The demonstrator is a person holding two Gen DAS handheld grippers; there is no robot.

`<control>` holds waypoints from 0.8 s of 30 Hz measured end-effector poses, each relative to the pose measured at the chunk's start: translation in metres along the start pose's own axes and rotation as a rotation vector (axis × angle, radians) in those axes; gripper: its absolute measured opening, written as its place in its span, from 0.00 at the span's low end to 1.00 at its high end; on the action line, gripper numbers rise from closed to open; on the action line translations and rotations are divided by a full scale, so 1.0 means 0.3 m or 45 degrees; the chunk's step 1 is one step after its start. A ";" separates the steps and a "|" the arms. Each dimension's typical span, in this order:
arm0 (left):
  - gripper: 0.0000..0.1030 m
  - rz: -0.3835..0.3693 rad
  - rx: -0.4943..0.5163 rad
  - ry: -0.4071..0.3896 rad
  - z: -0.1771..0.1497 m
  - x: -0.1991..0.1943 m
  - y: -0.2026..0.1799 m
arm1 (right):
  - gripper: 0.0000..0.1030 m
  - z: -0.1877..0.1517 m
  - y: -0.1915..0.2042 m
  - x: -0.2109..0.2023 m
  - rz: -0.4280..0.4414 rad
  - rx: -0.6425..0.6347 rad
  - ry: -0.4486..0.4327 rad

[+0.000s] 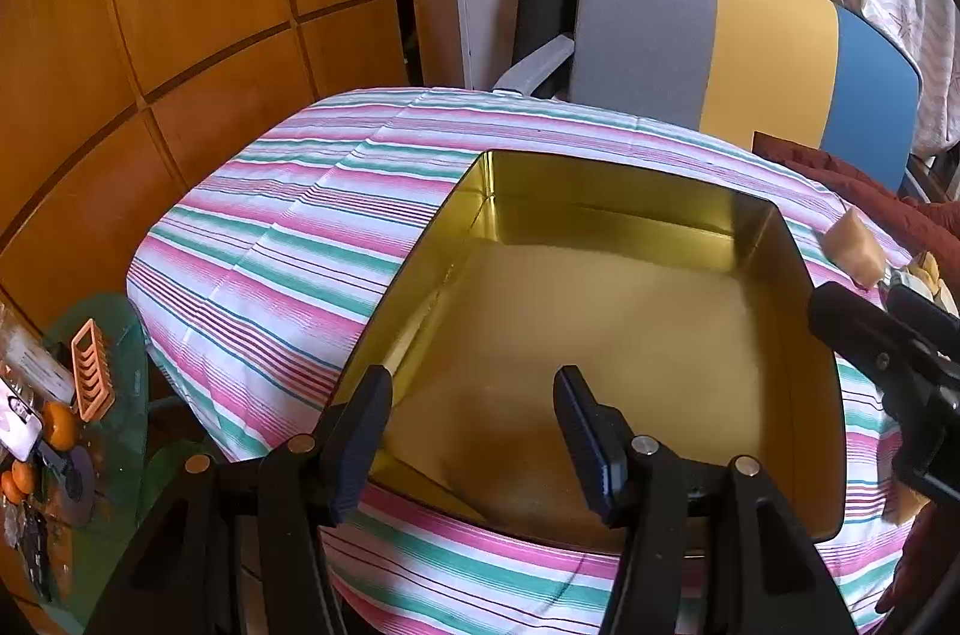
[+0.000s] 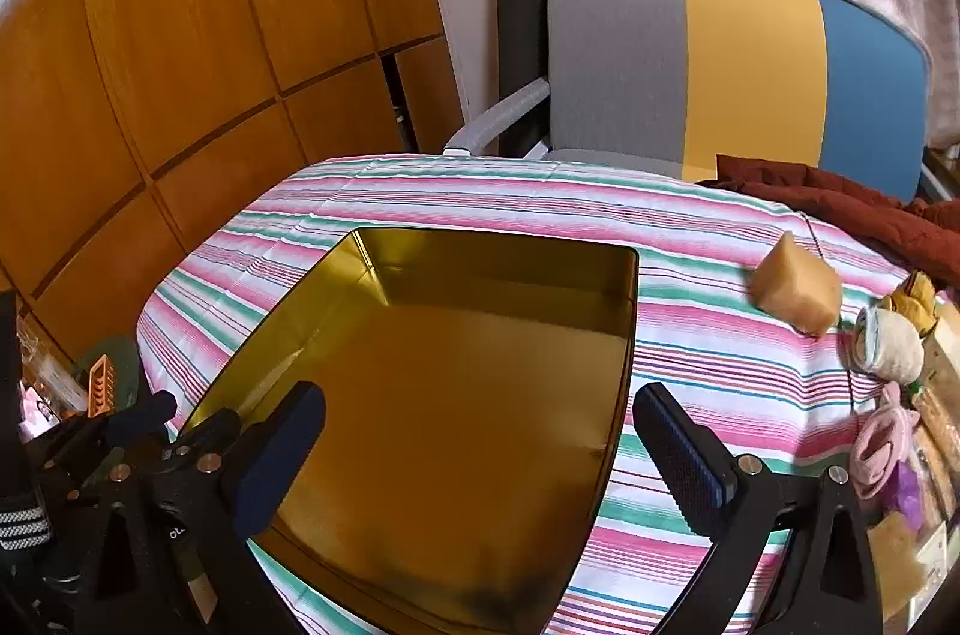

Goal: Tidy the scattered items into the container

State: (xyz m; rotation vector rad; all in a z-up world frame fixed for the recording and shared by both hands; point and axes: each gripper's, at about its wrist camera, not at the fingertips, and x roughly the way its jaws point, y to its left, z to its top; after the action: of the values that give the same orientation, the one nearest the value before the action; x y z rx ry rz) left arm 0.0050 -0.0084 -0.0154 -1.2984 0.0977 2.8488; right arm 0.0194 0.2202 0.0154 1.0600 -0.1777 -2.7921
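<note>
An open gold tin lies on the striped tablecloth, and nothing shows inside it. My left gripper hangs open over the tin's near left part with nothing between its fingers. The right gripper is wide open above the tin, one finger over the inside and the other past the right wall. To the right of the tin on the cloth rests a tan block. Beyond it at the table's right edge lie a white rolled sock, a yellow item and a pink item.
A grey, yellow and blue chair stands behind the table, with a red cloth draped at the back right. Wooden cabinets fill the left. A low glass side table at the left holds oranges and an orange rack.
</note>
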 end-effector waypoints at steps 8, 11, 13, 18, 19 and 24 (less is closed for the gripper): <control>0.55 -0.029 -0.022 0.036 -0.002 0.018 0.003 | 1.00 -0.007 -0.002 -0.003 0.016 -0.002 -0.002; 0.55 -0.024 -0.020 0.029 -0.004 0.010 0.000 | 1.00 -0.008 -0.001 -0.009 0.012 -0.007 -0.014; 0.55 -0.021 -0.015 0.025 0.000 0.007 0.001 | 1.00 -0.010 -0.006 -0.010 0.016 0.004 -0.015; 0.55 -0.016 -0.006 0.025 0.003 0.006 -0.012 | 1.00 -0.018 -0.011 -0.019 0.023 0.008 -0.019; 0.55 -0.015 -0.002 0.025 0.002 0.006 -0.014 | 1.00 -0.020 -0.013 -0.022 0.028 0.011 -0.023; 0.55 -0.013 0.011 0.028 -0.002 0.006 -0.025 | 1.00 -0.023 -0.016 -0.030 0.026 0.015 -0.035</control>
State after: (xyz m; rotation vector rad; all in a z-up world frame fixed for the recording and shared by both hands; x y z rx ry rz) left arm 0.0046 -0.0010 -0.0174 -1.3255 0.1032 2.8228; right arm 0.0301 0.2262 0.0155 1.0173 -0.2067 -2.7920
